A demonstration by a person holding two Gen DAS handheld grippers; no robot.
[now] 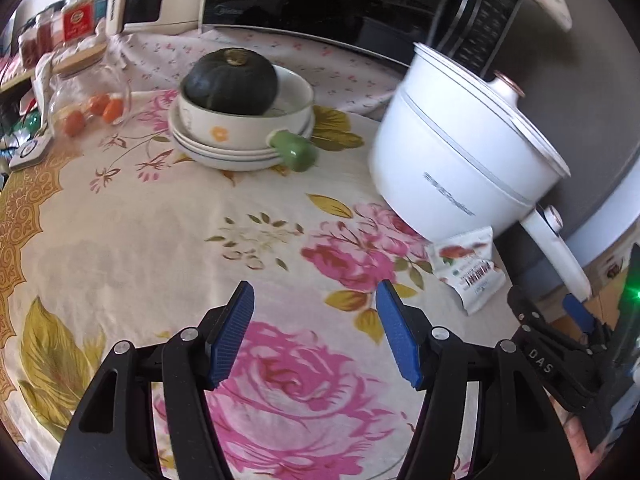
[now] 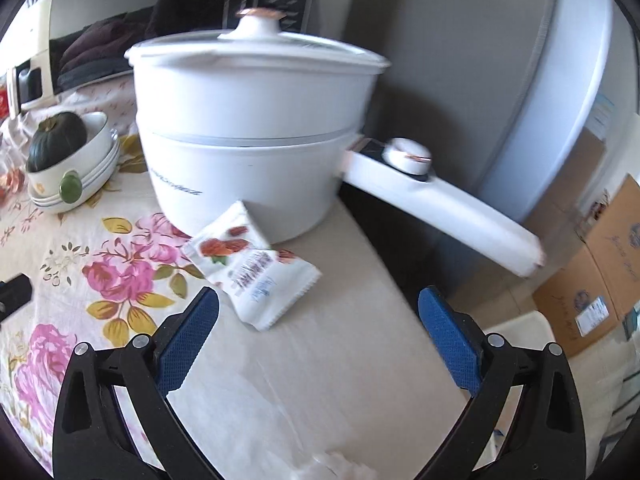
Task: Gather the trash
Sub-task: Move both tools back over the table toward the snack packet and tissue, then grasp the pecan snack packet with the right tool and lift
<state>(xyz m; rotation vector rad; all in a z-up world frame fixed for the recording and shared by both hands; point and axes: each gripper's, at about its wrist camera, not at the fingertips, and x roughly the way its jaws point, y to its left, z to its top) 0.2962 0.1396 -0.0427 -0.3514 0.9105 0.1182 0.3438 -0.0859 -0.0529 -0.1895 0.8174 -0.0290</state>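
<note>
One snack wrapper lies on the flowered tablecloth, touching the front of the white electric pot. I hold my right gripper just before it, jaws wide apart and empty. My left gripper, further left of the pot, also stands spread, holding nothing.

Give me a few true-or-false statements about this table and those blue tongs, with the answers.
1. The snack wrapper lies on the tablecloth in front of the white pot. True.
2. The right tongs are clamped on the wrapper. False: they are open, holding nothing.
3. The dark squash sits in a bowl. True.
4. The pot's lid is off. False: it is on.
5. The left tongs are open. True.
</note>
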